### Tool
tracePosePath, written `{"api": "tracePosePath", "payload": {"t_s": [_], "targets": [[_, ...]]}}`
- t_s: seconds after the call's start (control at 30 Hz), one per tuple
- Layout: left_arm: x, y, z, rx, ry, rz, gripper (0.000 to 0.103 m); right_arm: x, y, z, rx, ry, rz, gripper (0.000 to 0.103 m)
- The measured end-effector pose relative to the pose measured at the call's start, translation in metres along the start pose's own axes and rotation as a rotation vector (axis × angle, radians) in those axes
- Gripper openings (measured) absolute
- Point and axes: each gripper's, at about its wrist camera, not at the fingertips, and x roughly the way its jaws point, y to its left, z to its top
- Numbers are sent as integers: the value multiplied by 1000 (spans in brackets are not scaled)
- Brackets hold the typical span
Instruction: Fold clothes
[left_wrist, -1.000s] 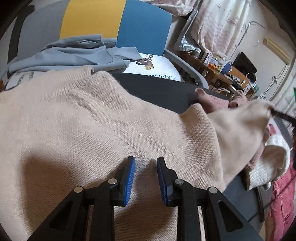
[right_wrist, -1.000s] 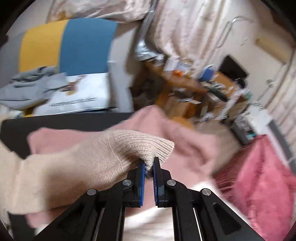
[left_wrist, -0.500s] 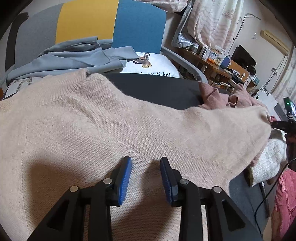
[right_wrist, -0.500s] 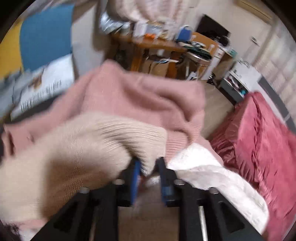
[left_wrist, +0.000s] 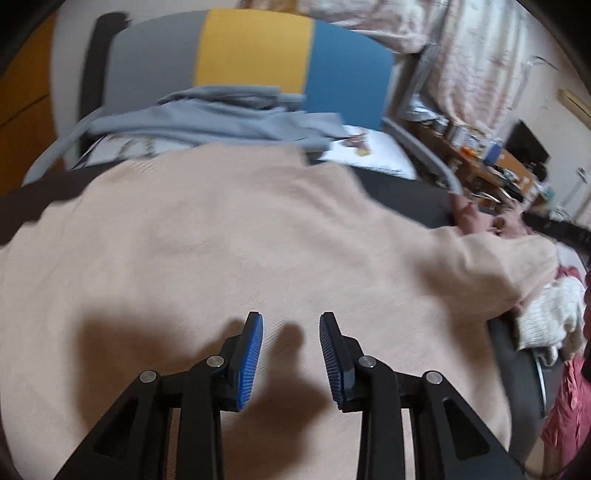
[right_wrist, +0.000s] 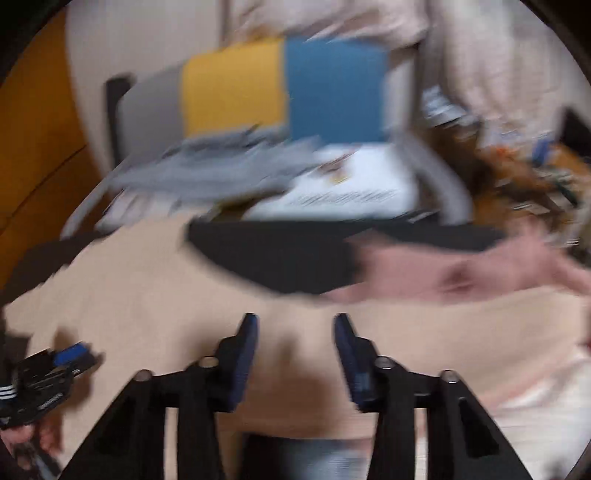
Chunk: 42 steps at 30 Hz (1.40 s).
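Sprawling across pretty much the whole dark worktop (left_wrist: 417, 192) is the beige sweater (left_wrist: 207, 243), lying spread out flat right under and ahead of the left tool (left_wrist: 291, 332). One sleeve (left_wrist: 509, 266) stretches off to the right of that tool and ends over the worktop's right edge, on top of a pink garment (right_wrist: 454, 273) and just beside something white and knitted (left_wrist: 550, 317).

Past the sweater, straight ahead of both tools, there's a chair (left_wrist: 255, 51) with grey, yellow and blue panels on its backrest. A grey garment (left_wrist: 207, 118) is heaped on the seat, with a white printed piece (right_wrist: 351, 188) next to it on the right. Further right of that is a cluttered wooden desk (left_wrist: 502, 166), too small to make out what's on it. Down in the bottom right corner of the left view there's some dark pink fabric (left_wrist: 569, 410).

Now the tools. The left tool hangs just above the sweater body with its blue pads (left_wrist: 251, 354) wide apart and nothing between them, and you can see its shadow on the knit below. The right tool (right_wrist: 295, 332) is spread wide too, empty, over the sweater's sleeve area. The right view is badly motion-blurred, so I can't tell if it's touching the fabric or not. In that same view the left tool shows up at the far left, low down, with a hand (right_wrist: 33, 439) holding it.
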Motion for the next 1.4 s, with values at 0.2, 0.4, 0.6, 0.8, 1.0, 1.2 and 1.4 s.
{"api": "tracePosePath", "payload": {"t_s": [0.2,0.4,0.6,0.8,1.0,1.2,1.4], "targets": [[-4,8,-20,11,-54,0,32,79,20,-35,-75,152,-92,40],[-7,18,-16,-19,-38,-67,32,94,-3,-40,39,202,-113,55],[-35,69,9,-39,-112,36,32,66,69,-3,-25,59,84,44],[-18,143,54,-103,-94,165,32,127,163,26,-177,106,212,24],[16,200,85,-101,-68,341,35,160,188,44,-190,133,143,21],[5,235,78,-229,-96,325,34,155,174,48,-115,80,112,24],[3,198,124,-58,-116,100,35,140,151,86,-15,70,330,56]]}}
